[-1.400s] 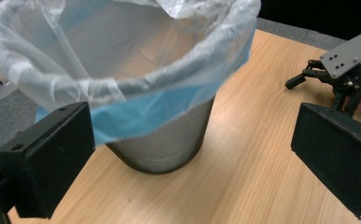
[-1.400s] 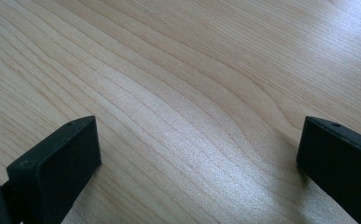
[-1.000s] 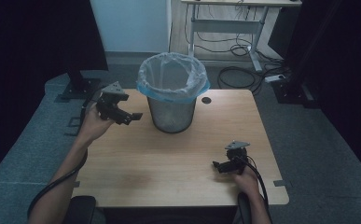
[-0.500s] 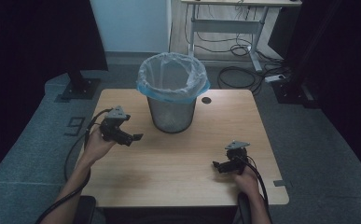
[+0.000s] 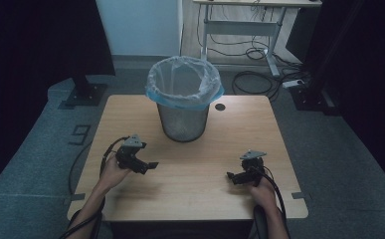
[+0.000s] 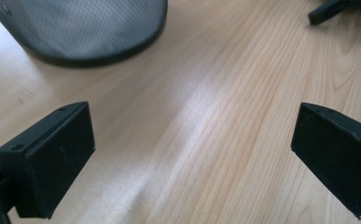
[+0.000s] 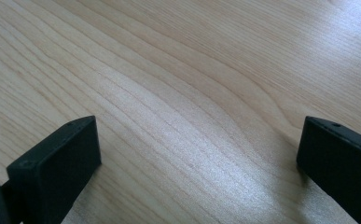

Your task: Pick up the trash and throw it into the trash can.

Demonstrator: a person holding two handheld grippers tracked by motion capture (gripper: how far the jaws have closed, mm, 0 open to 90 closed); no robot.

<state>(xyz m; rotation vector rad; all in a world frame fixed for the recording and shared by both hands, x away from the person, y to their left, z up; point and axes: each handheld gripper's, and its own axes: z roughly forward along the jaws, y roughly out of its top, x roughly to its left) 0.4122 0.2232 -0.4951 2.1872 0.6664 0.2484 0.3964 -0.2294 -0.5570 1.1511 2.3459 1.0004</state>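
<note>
While near the mesh bin, 2 grippers, left and right, wide open, empty, over the table.

- Mesh bin in the left gripper view: cut off by top edge at 11 o'clock, only the base shows.
- Other gripper's jaw tip at 1 o'clock, same view: cropped.
- High view: bin inside is hidden by the liner; contents can't be told.
- Small dark spot at the bin's 3 o'clock: too small, possibly a cable hole.
- Both forearms cut off at 6 o'clock.
</note>
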